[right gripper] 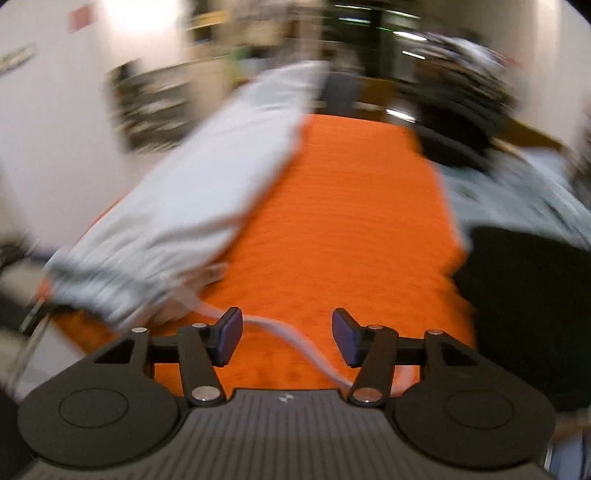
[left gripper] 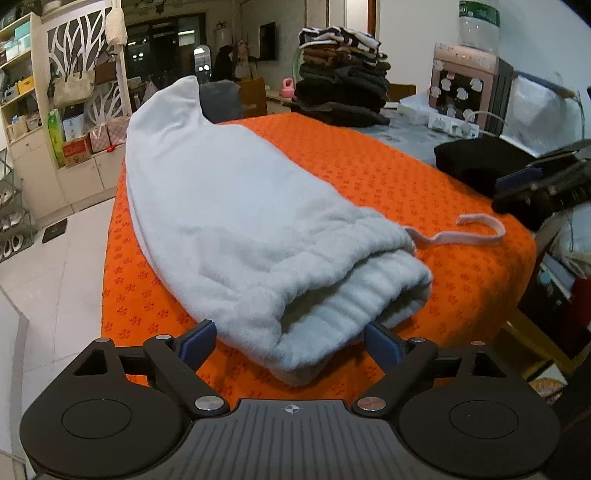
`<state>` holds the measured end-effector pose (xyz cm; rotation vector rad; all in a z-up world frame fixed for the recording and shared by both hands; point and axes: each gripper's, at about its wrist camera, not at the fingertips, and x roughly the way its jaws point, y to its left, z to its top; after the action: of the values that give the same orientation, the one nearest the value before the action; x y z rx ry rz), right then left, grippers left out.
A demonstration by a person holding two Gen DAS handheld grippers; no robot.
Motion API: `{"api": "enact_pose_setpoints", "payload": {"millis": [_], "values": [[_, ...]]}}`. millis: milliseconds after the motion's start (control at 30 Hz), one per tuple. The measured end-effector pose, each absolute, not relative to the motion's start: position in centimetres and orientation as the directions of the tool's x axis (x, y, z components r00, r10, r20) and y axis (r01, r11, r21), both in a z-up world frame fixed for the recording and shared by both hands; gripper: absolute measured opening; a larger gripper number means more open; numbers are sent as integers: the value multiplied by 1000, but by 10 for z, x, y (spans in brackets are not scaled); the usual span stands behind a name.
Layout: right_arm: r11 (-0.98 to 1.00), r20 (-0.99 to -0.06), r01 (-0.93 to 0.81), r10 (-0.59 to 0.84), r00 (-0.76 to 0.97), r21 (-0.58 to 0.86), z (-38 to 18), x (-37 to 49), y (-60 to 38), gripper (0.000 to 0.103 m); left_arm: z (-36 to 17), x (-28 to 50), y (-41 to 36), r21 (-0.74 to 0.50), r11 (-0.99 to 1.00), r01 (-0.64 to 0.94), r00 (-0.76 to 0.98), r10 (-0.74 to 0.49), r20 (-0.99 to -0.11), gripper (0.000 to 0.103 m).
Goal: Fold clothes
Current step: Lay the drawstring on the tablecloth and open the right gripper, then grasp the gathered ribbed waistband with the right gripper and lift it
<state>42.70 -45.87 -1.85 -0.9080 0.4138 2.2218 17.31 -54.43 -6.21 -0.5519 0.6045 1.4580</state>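
Left gripper (left gripper: 290,341) jaws spread wide around the folded waistband end of the pale trousers (left gripper: 236,206), pads not pressing. Right gripper (right gripper: 287,341) jaws apart too, only the drawstring (right gripper: 295,338) trailing loose between them. Trousers lie on the orange mat (left gripper: 369,173); 1 dark stack (left gripper: 341,74) behind.

No text, label or number is legible; the water bottle's (left gripper: 479,22) green label is too blurred
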Motion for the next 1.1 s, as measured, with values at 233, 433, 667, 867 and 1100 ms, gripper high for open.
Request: {"api": "enact_pose_setpoints", "payload": {"millis": [233, 433, 667, 867, 1100], "values": [[-903, -703, -415, 364, -610, -108, -34, 379, -486, 75, -50, 169, -558, 25, 14, -1000, -6, 755, -656, 88], [-921, -717, -161, 379, -585, -356, -57, 344, -502, 78, -40, 161, -566, 55, -14, -998, -46, 764, -644, 89], [-842, -701, 17, 438, -564, -540, -76, 324, -504, 78, -36, 148, -573, 64, -81, -995, -103, 763, -638, 89], [-703, -656, 203, 465, -595, -682, -90, 311, -522, 78, -34, 145, -577, 81, -93, -992, -123, 766, -631, 90], [-724, -689, 274, 367, -625, -633, -82, 308, -519, 57, -28, 154, -573, 133, 3, -991, -79, 790, -608, 92]]}}
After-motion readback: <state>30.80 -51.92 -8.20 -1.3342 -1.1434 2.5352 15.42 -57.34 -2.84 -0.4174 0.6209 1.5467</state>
